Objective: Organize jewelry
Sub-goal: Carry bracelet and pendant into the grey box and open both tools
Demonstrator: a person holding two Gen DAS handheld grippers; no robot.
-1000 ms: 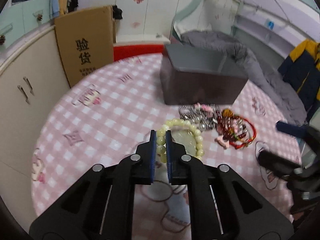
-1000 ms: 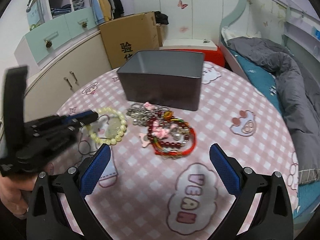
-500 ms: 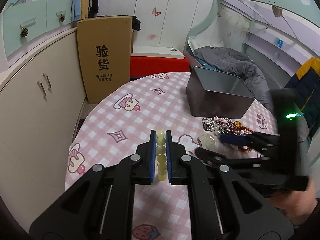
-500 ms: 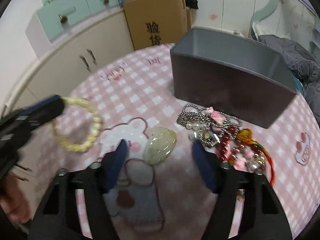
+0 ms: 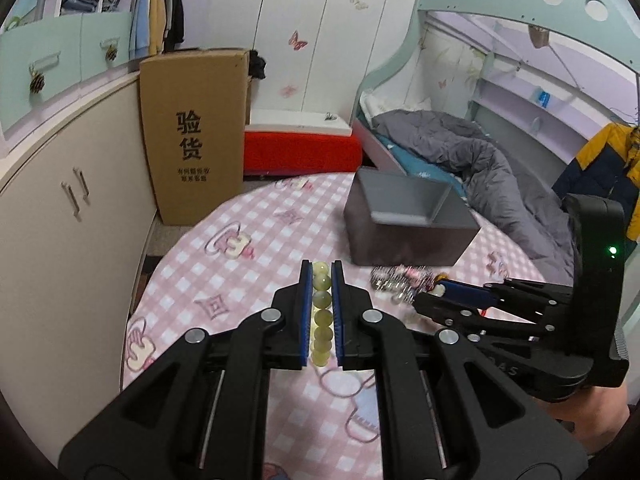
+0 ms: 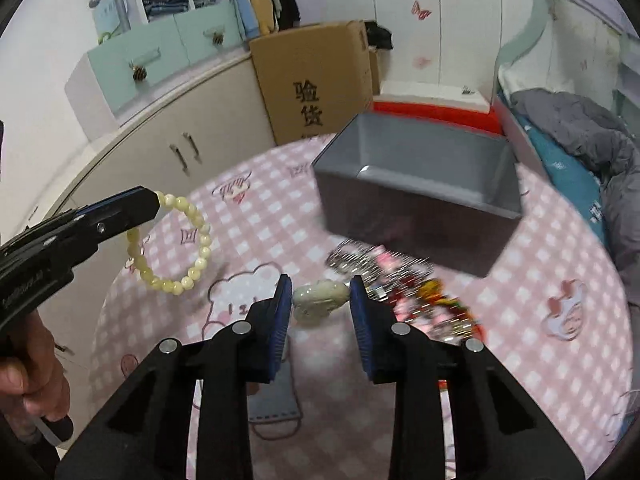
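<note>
A child's bedroom with butterfly stickers on the wall frames a round tabletop [image 6: 560,248] under pink checked cloth. At the left of the right wrist view, the left tongs [image 6: 154,204] are clamped on a pale bead bracelet [image 6: 188,240], which hangs in the air clear of the cloth. At lower centre, the right tongs [image 6: 320,308] stand partly open on either side of a pale green jade pendant [image 6: 320,298]; whether the pads touch it I cannot tell. Just right of it lies a blurred jewelry pile [image 6: 404,284] of silver chain and red beads. Behind that sits an open gray box [image 6: 420,184]. A cardboard carton [image 6: 316,80] leans against the cabinets, upper centre.
</note>
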